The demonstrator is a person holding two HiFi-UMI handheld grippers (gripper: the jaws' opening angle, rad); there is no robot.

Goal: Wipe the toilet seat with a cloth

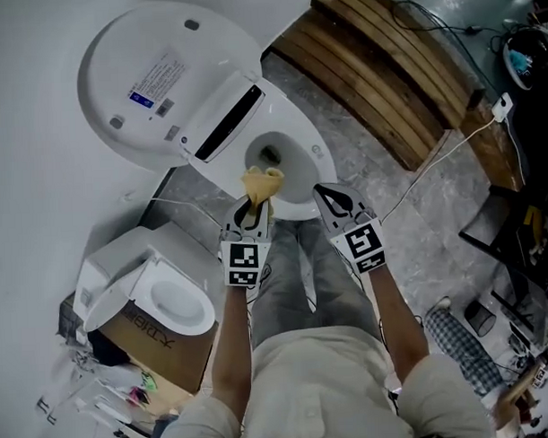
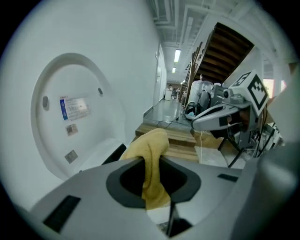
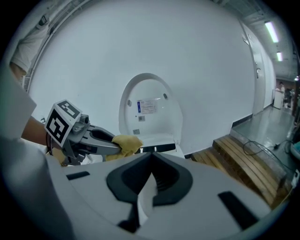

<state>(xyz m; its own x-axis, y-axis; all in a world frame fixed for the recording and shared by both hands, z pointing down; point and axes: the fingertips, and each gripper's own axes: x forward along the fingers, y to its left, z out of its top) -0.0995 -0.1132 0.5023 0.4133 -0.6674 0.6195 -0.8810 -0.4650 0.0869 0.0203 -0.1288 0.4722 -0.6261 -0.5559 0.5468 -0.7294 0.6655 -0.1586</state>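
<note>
Only the head view places the yellow cloth (image 1: pixel 262 181): it lies over the front of the toilet seat (image 1: pixel 313 170), below the raised lid (image 1: pixel 153 83). The left gripper view shows the left gripper (image 2: pixel 157 187) clenched on the cloth, whose long axis runs forward from the jaws, bunched end toward the lid. The right gripper view shows the right gripper (image 3: pixel 149 180) closed on nothing, just beside.

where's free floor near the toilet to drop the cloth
Bare grey floor lies between the toilet and the wooden steps, crossed by a white cable. The left is crowded: a second toilet on a cardboard box, with clutter beside it. The cloth is in the left gripper.
</note>
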